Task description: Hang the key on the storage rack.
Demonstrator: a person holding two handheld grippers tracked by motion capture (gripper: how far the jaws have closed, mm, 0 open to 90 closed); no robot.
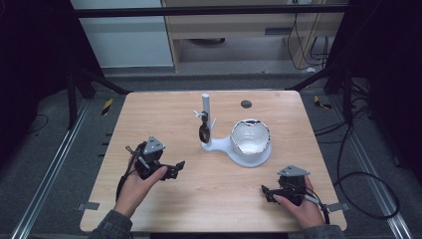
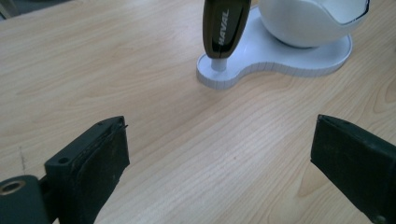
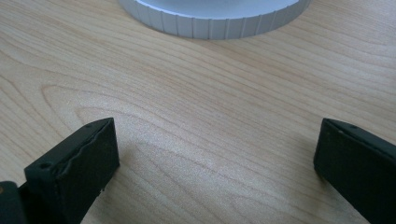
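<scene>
Hanging upright on white stand [image 1: 234,148], long axis vertical: brown case [image 1: 203,132] | both grippers' fingers apart

Table evenly lit, surroundings dark, jaws blurred.

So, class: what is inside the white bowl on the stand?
The white bowl on the white stand looks empty in the high view: a bare, pale inner wall. Its near rim hides part of the bottom.
</scene>
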